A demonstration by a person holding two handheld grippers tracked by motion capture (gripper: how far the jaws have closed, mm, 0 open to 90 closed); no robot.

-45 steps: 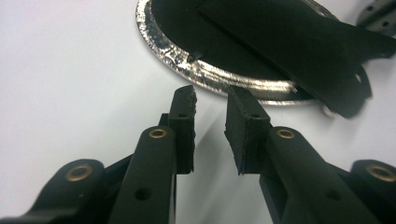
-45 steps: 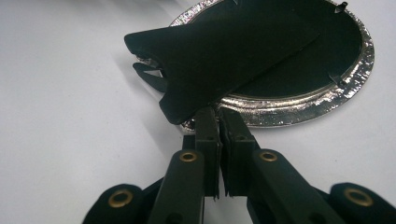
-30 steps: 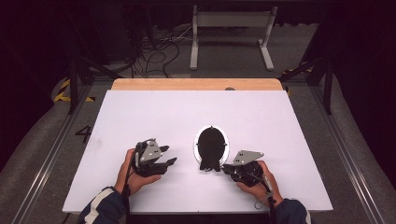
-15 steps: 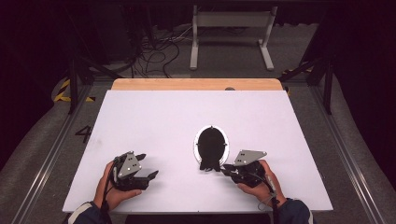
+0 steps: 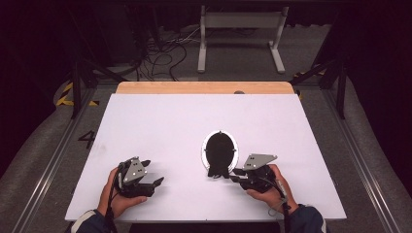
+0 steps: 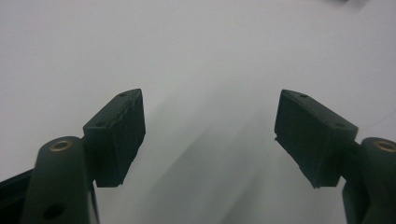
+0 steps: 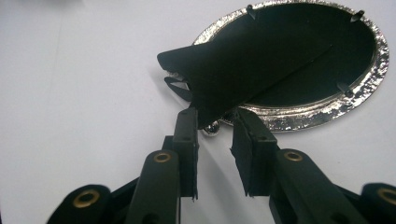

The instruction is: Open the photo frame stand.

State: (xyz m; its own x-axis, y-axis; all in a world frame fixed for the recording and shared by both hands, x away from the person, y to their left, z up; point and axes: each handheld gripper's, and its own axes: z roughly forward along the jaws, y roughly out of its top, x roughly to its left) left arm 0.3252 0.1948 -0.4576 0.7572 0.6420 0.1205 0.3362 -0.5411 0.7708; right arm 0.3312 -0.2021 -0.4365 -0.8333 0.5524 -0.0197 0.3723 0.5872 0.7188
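An oval silver-rimmed frame (image 5: 219, 151) is seen lying flat on the white table (image 5: 170, 121), slightly right of the middle and toward the near edge, its long axis running from the near edge to the far edge. A black stand flap (image 7: 219, 79) is hinged to its dark back and projects past the near end of the rim.

The right gripper (image 5: 237, 174) is placed just beside that near end, close to the near edge of the table, and is pointed at the flap from the right. In the right gripper view (image 7: 215, 122) the flap's lower tip is seen between the two jaws, which have just been opening; a gap is visible beside the tip on at least one side, so the flap is judged to be let go rather than clamped.

The left gripper (image 5: 156, 183) is held well apart from the frame, near the near-left corner of the table. Its jaws have just been opening, and in the left gripper view (image 6: 208, 135) they are spread wide with only bare table between them.

The right gripper is by far the nearer to the frame, with the flap directly ahead of its fingertips.
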